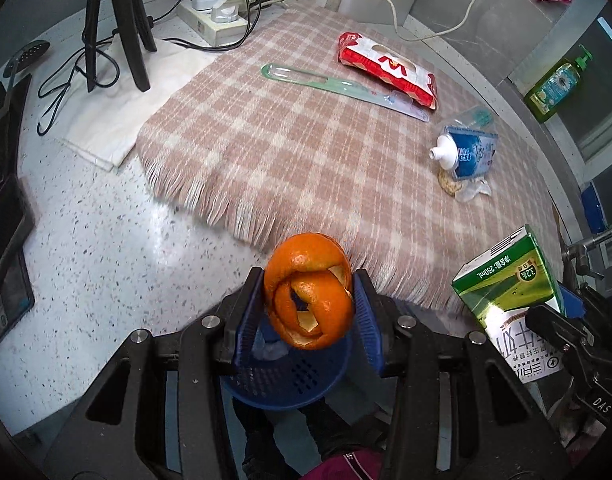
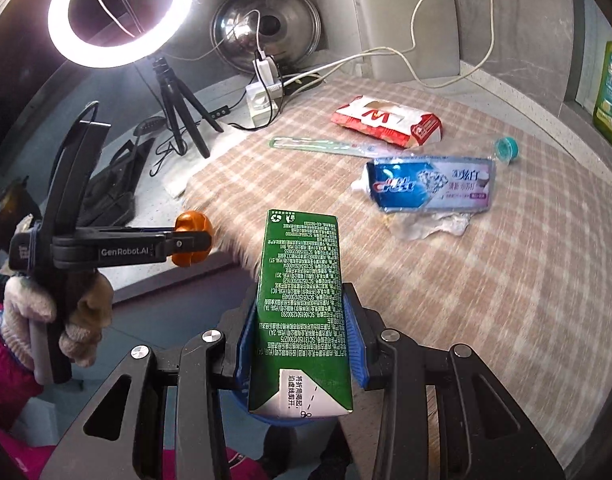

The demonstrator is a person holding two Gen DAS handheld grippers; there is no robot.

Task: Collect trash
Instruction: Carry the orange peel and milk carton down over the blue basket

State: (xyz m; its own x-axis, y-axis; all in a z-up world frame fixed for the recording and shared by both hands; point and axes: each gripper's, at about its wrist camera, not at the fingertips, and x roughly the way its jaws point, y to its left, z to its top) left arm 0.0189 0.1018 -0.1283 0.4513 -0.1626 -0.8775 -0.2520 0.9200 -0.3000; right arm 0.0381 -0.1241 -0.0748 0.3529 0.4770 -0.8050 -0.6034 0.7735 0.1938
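Pinching orange peel, left claw level | right claw clamps milk carton, seemingly above basket

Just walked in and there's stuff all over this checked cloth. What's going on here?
A person is clearing trash with a handheld gripper in each hand. The left gripper is shut on an orange peel, held over a blue basket below the counter edge. The right gripper is shut on a green milk carton. Left on the checked cloth are a toothpaste tube, a red and white wrapper, a toothbrush and a crumpled clear wrapper.
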